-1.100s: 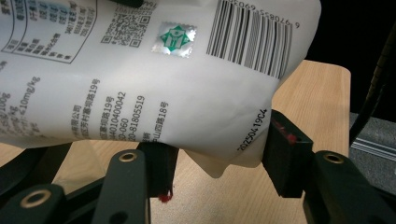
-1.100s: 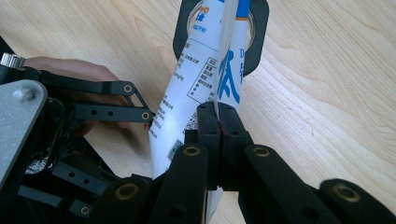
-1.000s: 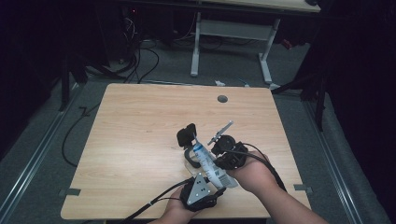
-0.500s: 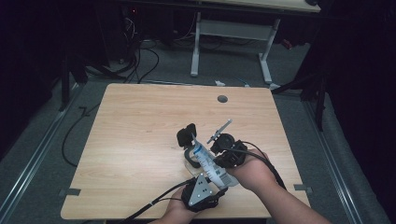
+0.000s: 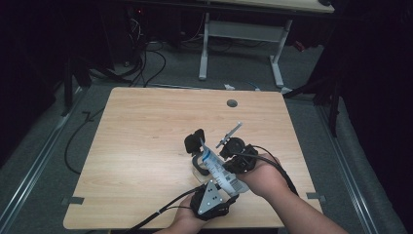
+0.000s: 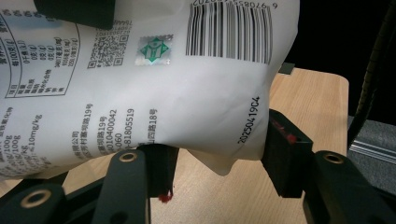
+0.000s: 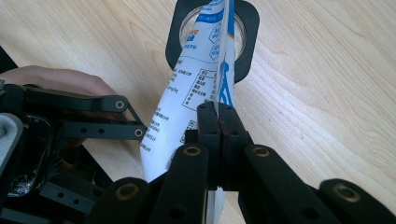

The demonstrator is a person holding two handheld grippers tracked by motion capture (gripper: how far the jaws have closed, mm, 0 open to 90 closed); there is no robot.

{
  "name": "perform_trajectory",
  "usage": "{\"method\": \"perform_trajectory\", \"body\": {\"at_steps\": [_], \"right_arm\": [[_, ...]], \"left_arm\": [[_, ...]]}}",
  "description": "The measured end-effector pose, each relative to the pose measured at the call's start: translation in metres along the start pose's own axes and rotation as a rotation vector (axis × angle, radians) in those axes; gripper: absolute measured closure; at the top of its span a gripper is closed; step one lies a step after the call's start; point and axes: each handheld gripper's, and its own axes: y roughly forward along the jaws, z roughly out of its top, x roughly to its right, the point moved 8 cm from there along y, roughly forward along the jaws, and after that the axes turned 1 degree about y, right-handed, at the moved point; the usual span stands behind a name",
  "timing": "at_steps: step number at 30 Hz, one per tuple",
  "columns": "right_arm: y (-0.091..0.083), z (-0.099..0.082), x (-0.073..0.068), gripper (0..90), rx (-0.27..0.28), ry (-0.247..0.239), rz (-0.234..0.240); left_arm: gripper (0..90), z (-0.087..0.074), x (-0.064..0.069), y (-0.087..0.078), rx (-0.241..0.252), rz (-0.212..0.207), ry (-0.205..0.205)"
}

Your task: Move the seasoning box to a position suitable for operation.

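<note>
1. Low and right of centre in the high view, the white printed pouch (image 5: 217,168) slants down toward a black-rimmed jar (image 5: 197,161) on the table (image 5: 146,126).
2. Left gripper (image 6: 217,156) clamps the pouch's bulging bottom, jaws part-open around it, probably to tilt it.
3. Right gripper (image 7: 218,119), jaws closed tight, pinches the flat edge, seemingly steering the mouth into the jar (image 7: 211,35).

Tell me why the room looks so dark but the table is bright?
High view: light falls on the wooden table while the surrounding floor stays dim. Left gripper view: the white bag is sharp, its print readable. Right gripper view: the jar beneath the bag is clear, no glare.
</note>
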Motion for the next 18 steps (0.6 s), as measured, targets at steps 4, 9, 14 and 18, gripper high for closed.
{"method": "perform_trajectory", "body": {"at_steps": [4,9,14,18], "right_arm": [[-0.0008,0.0017,0.0004,89.9,0.002,-0.002,-0.003],[-0.0022,0.0035,0.0014,89.9,0.003,-0.004,-0.01],[-0.0023,0.0036,0.0024,90.0,-0.001,-0.008,-0.015],[-0.0021,0.0039,0.0029,90.0,-0.004,-0.01,-0.015]], "left_arm": [[50.7,0.0015,-0.0013,-0.0002,0.004,0.001,-0.005],[50.5,0.0033,-0.0022,0.0005,0.006,0.003,-0.005],[50.5,0.0036,-0.0022,0.0014,0.006,0.0,-0.004],[50.4,0.0041,-0.0022,0.0014,0.005,-0.002,-0.008]]}}
